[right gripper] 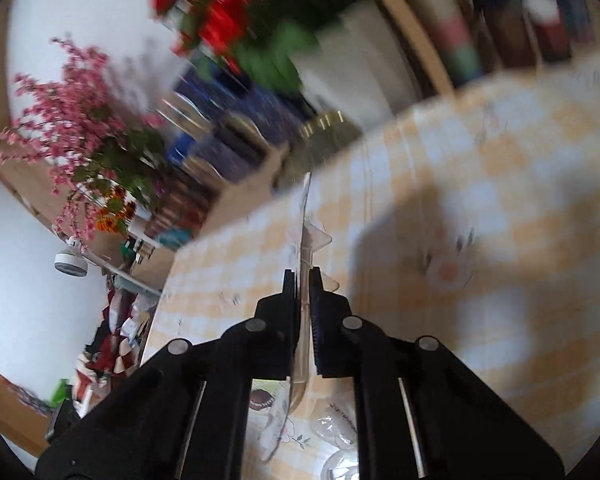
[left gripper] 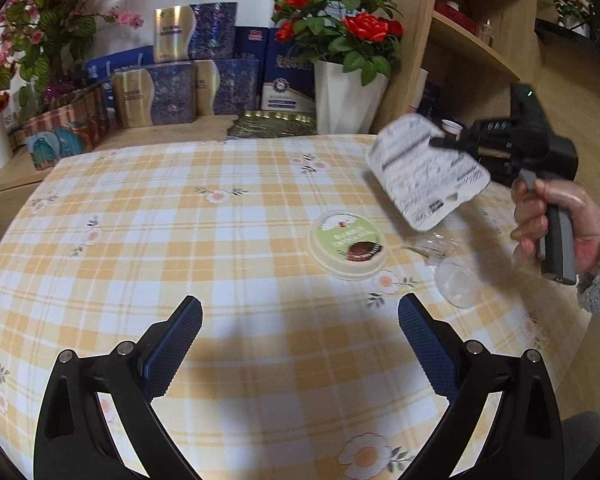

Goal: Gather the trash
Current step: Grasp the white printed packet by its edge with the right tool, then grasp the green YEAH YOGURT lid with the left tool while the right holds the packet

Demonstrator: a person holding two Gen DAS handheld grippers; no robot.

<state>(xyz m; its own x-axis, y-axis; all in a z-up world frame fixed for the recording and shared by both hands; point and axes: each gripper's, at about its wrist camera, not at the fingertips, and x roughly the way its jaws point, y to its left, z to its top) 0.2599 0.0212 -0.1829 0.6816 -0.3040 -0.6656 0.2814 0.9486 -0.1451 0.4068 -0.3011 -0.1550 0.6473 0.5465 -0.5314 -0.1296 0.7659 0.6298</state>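
Note:
My right gripper (left gripper: 440,144) is shut on a white printed blister pack card (left gripper: 426,170) and holds it in the air over the right side of the table. In the right wrist view the card (right gripper: 305,216) is edge-on between the closed fingers of the gripper (right gripper: 304,280); that view is blurred. A round green-and-white lid (left gripper: 348,244) lies on the checked tablecloth (left gripper: 220,240). Clear plastic trash (left gripper: 436,246) and a clear plastic cup (left gripper: 458,284) lie to its right. My left gripper (left gripper: 300,320) is open and empty, near the front of the table.
A white pot of red roses (left gripper: 346,96) stands at the table's far edge. Blue and gold boxes (left gripper: 180,92) and pink flowers (left gripper: 48,20) line the sideboard behind. A wooden shelf unit (left gripper: 472,40) rises at the back right.

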